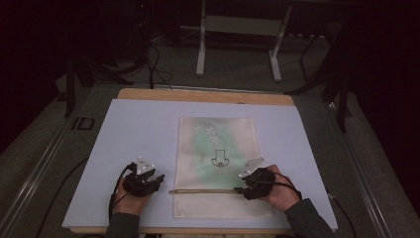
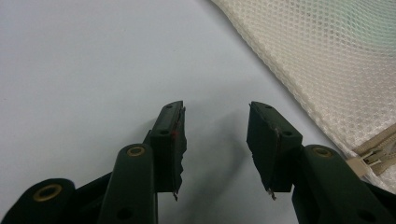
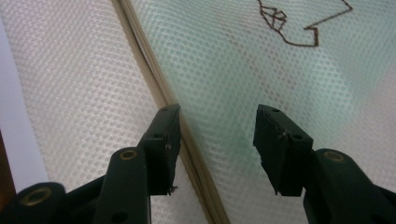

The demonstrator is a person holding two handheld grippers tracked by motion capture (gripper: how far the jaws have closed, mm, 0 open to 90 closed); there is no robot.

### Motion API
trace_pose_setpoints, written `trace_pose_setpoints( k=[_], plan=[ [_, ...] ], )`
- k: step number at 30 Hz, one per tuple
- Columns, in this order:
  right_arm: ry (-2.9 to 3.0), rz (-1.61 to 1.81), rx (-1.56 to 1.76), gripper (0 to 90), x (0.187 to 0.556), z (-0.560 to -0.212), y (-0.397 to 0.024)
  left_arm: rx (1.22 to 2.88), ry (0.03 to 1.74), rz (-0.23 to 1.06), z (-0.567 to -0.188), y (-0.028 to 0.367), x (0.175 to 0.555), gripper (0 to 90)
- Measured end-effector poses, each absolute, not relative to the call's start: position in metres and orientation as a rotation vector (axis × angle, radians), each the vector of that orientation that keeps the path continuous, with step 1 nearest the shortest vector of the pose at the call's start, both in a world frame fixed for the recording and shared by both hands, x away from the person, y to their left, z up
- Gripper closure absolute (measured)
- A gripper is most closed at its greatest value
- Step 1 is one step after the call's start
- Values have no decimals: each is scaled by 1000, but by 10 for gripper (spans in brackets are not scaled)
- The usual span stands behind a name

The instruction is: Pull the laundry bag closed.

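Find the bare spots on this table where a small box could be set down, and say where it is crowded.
Free: the white sheet left of the mesh bag, and right of it. Crowded: the near edge, by both grippers, left gripper, right gripper.

mesh bag's (image 1: pixel 218 148) contents unclear, perhaps green

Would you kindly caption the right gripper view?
Open right gripper poised over the mesh bag, beside its zipper.

A cream honeycomb-mesh fabric bag (image 1: pixel 218 163) is tinted pale green across its middle, and a dark brown outline motif (image 3: pixel 299 23) is stitched on it. A beige zipper strip (image 3: pixel 187 140) is seen. The flat table cover (image 1: pixel 133 148) is pale lavender-white.
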State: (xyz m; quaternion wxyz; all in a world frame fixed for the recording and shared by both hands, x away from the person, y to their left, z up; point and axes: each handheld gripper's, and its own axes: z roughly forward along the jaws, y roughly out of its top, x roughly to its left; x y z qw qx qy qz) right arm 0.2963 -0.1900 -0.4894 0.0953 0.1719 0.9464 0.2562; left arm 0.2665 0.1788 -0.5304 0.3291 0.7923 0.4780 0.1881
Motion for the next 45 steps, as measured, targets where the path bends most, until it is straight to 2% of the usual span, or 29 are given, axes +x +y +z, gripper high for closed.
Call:
trace_pose_setpoints(
  k=[45],
  plan=[
    [2874,828,318,522,290,-489,-136,2084,1243,499,-530,176,265,558]
  ],
)
